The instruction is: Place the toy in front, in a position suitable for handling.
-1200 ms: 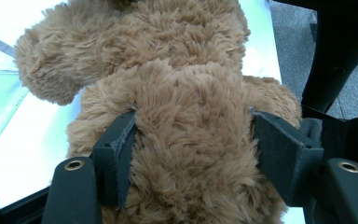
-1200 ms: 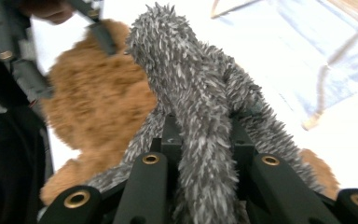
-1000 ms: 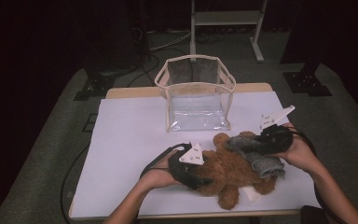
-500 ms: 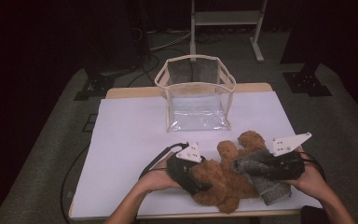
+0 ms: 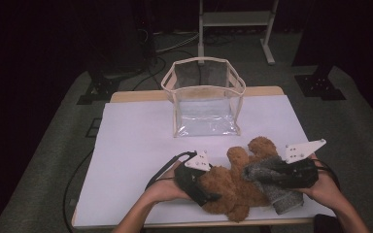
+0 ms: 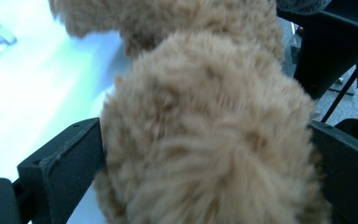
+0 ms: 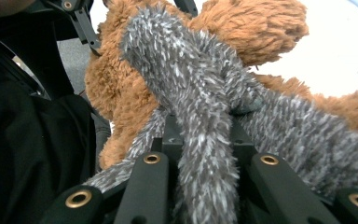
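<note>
Brown plush bear (image 5: 233, 187) lies at the near edge of the white table (image 5: 136, 145), right of centre, just nearer than the clear bag (image 5: 204, 99). Left gripper (image 5: 209, 191) jaws have just been opening, now wide, bear's fur between them; pad contact unclear. Right gripper (image 5: 260, 174) clamped on the grey fuzzy garment (image 5: 281, 194) on the bear. Bear's face hidden; its near parts cut off by hands.

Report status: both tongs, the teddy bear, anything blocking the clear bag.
Left tongs wide around the teddy bear, jaws just opened. Right tongs shut on grey fuzzy cloth draped on it. Path to clear bag unobstructed.
</note>
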The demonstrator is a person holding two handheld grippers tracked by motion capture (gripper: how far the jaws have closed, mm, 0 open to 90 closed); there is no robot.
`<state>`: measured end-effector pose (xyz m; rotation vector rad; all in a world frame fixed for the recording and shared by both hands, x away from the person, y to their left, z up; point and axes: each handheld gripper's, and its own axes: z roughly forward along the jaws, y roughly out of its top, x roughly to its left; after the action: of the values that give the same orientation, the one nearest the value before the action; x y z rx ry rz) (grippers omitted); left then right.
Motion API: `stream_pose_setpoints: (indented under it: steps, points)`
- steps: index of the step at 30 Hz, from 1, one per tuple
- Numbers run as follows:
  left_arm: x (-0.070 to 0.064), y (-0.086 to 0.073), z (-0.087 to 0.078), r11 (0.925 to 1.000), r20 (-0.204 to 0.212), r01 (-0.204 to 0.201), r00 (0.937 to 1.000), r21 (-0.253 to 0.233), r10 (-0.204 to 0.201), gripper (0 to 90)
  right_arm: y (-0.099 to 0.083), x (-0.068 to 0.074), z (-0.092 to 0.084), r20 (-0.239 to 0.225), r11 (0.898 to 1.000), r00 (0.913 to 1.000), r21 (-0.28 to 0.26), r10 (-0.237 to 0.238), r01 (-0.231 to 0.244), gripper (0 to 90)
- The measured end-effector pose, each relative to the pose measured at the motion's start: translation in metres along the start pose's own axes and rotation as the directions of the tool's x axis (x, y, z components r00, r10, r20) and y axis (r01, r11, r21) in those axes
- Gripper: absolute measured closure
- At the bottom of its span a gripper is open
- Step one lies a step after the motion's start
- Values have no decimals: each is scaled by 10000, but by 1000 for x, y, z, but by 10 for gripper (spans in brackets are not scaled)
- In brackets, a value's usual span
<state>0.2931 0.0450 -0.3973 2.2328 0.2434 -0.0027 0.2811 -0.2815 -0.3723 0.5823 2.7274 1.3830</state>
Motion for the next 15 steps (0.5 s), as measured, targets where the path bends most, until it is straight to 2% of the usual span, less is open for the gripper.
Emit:
stream_pose_setpoints:
  steps: [2, 7, 10, 12, 13, 14, 15]
  points:
    - [0, -2, 1, 9999, 2, 110, 9999, -35, -110, 7, -1, 0, 0, -27, 10000, 10000, -39, 38, -38, 744]
    - [-2, -2, 11, 10000, 191, 80, 9998, 16, -80, 0, -1, 3, 0, -34, 10000, 10000, 36, -4, 4, 742]
    - [-1, -3, 14, 9998, 226, 160, 9996, -132, -157, 0, -2, 3, 0, -3, 10000, 10000, 12, -10, 10, 741]
    - [-1, -4, 15, 9996, 93, 231, 9997, -158, -229, 4, -2, 3, 0, -17, 10000, 10000, -34, 63, -63, 740]
    - [-1, -4, 15, 9996, 93, 231, 9997, -158, -229, 60, -2, 2, 0, -27, 10000, 10000, -39, 89, -89, 739]
    - [-3, -3, 14, 9999, -58, 134, 9999, -95, -135, 60, -2, 2, 0, -27, 10000, 10000, -39, 89, -89, 739]
    - [-3, -2, 12, 10000, -130, 53, 9999, -22, -53, 151, -2, 2, 1, -15, 9999, 10000, -22, 98, -98, 738]
